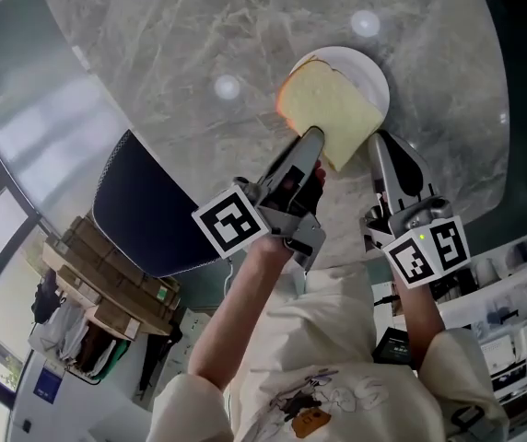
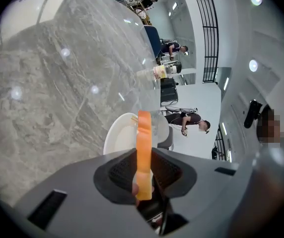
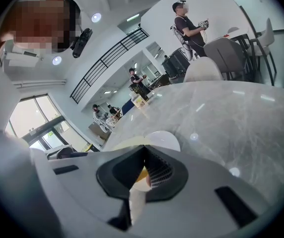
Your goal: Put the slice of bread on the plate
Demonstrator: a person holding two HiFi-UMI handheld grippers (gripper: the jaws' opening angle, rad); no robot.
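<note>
A slice of bread (image 1: 330,109) with a golden crust hangs tilted over the near left part of a white plate (image 1: 367,70) on the grey marble table (image 1: 181,44). My left gripper (image 1: 313,138) is shut on the slice's near edge. In the left gripper view the bread (image 2: 143,148) shows edge-on as an orange strip pinched between the dark pads, with the plate (image 2: 118,137) just beyond it. My right gripper (image 1: 377,145) sits to the right of the slice, near the plate's front rim, jaws together and holding nothing. The right gripper view shows the plate (image 3: 166,140) past its tips.
A dark blue chair (image 1: 144,205) stands against the table's left edge, with cardboard boxes (image 1: 107,284) on the floor beside it. A jar (image 2: 162,71) stands at the far table edge. Shelving (image 1: 512,320) is at lower right. People stand in the background.
</note>
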